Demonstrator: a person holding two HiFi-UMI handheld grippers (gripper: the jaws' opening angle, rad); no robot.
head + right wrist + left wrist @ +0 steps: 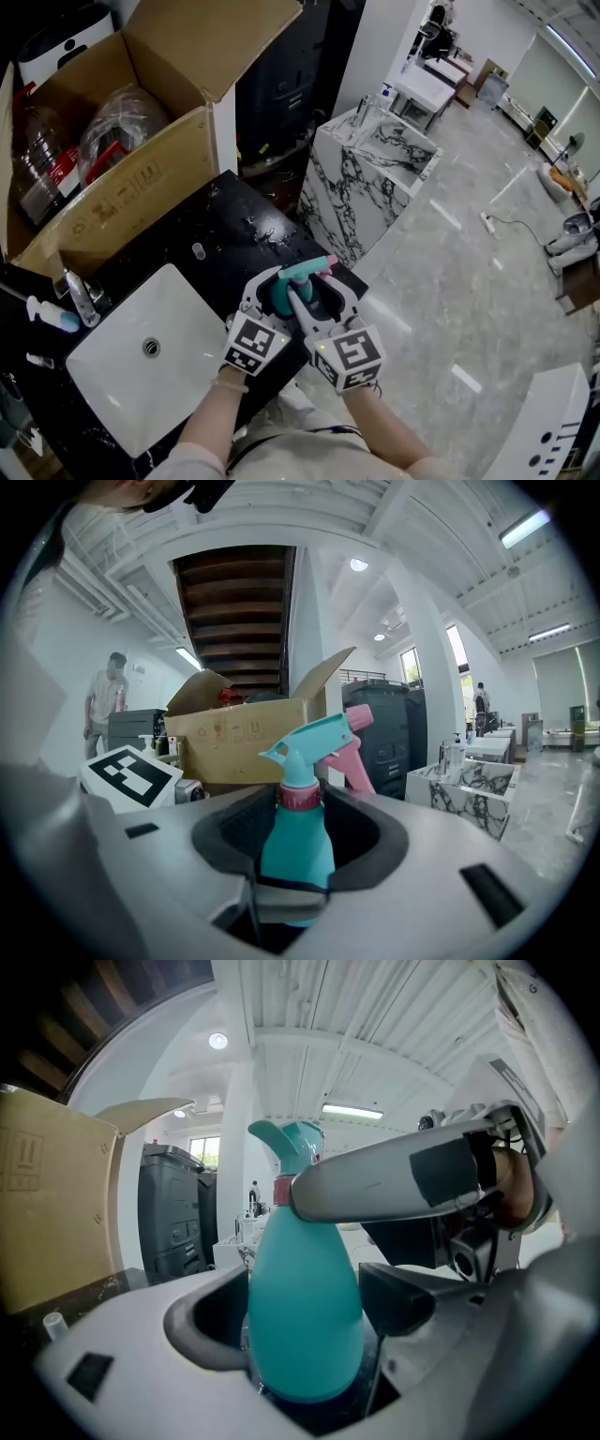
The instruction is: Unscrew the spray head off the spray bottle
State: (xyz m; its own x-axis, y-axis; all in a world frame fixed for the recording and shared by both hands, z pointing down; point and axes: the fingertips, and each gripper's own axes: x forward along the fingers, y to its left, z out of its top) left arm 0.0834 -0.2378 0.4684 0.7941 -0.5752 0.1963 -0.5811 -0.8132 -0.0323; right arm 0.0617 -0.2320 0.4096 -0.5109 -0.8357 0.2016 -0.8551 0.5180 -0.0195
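Teal spray bottle (298, 850) stands upright on the black surface (234, 211) beside the white sink (112, 384), base hidden behind jaws in both gripper views. Left gripper (302, 1321) spreads wide around the belly, pads just beside it, no squeeze I can make out. Right gripper (302, 803) clamps the spray head (309, 742) at its red collar. From above, both grippers cover most of it.

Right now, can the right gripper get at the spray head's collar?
Looks like yes: the right gripper has its jaws either side of the pink collar, seemingly touching it, nothing between. The left gripper brackets the spray bottle lower down, clear of the collar.
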